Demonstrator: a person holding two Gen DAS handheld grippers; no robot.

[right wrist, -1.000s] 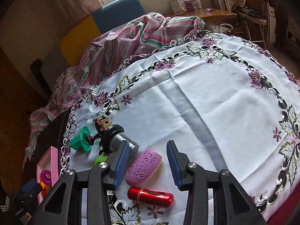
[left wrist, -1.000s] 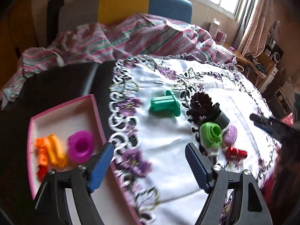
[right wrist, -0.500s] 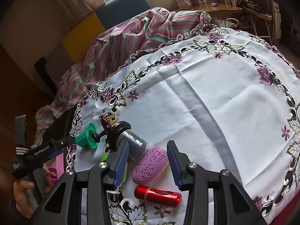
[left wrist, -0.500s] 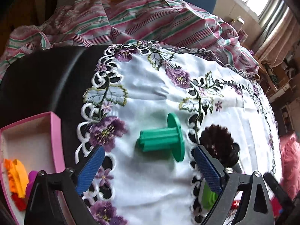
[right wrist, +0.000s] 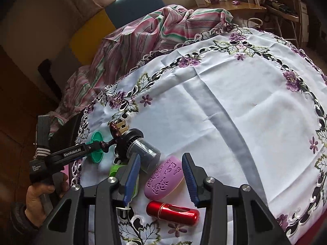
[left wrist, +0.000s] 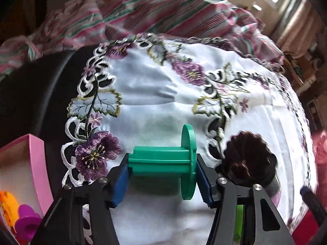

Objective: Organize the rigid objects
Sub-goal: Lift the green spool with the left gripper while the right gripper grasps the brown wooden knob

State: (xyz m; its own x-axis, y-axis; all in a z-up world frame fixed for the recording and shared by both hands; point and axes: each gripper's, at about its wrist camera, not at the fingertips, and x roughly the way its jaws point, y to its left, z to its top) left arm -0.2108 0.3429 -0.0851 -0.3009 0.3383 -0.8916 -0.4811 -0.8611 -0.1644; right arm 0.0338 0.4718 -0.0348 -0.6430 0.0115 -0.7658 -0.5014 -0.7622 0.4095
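Things on the embroidered white tablecloth

The green plastic spool lies between the left gripper's pads, the pink-walled tray to its left and the dark fluted-cap jar just right; purple perforated case and red metal tube lie nearer.

spool: matt plastic | tablecloth: embroidered cloth | tube: glossy metal
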